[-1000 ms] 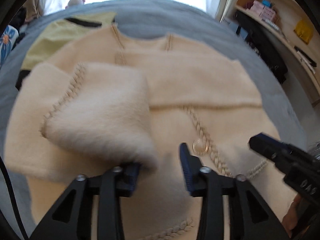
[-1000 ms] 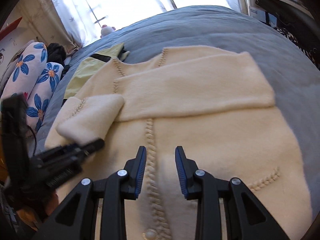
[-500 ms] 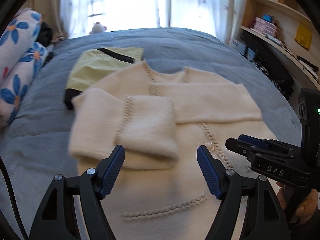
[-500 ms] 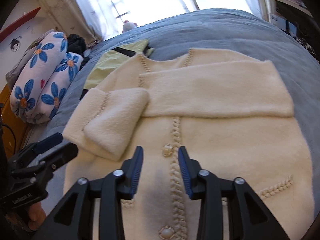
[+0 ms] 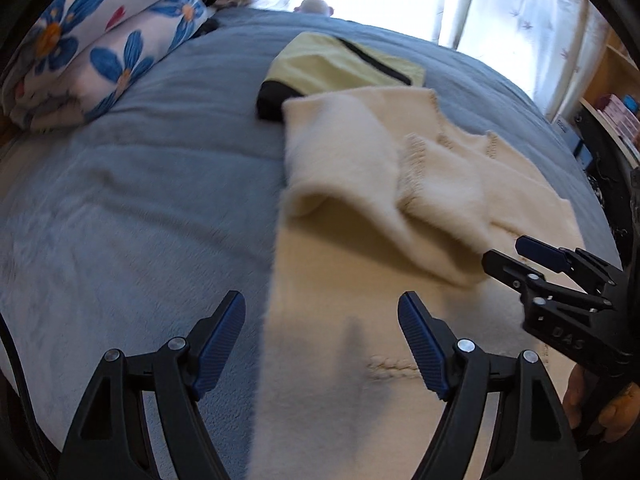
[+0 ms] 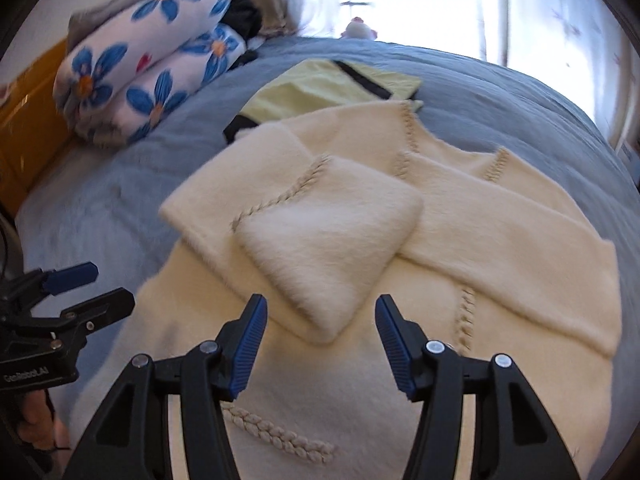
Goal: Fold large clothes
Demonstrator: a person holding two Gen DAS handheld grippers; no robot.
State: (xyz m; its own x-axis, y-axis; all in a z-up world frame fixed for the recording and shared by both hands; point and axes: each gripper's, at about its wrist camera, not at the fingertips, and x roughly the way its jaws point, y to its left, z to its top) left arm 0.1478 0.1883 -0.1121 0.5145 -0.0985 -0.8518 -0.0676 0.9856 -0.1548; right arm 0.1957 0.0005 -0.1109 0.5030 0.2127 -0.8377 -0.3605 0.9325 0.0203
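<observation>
A cream fuzzy cardigan (image 6: 460,240) with braided trim lies flat on the blue bed, both sleeves folded across its front. It also shows in the left wrist view (image 5: 360,264). The folded left sleeve (image 6: 332,240) lies on top. My left gripper (image 5: 322,340) is open and empty above the cardigan's left edge near the hem. My right gripper (image 6: 318,336) is open and empty just short of the sleeve cuff. Each gripper shows in the other's view: the right gripper (image 5: 536,258), the left gripper (image 6: 84,288).
A yellow-green garment with black trim (image 6: 332,84) lies folded beyond the cardigan's collar. Flowered pillows (image 6: 148,76) are stacked at the far left of the blue bedcover (image 5: 120,208). A bright window is behind; shelves (image 5: 616,112) stand to the right.
My left gripper let go of the sleeve, opened wide and drew back left to the cardigan's side edge. My right gripper opened from nearly shut and shifted left toward the sleeve cuff.
</observation>
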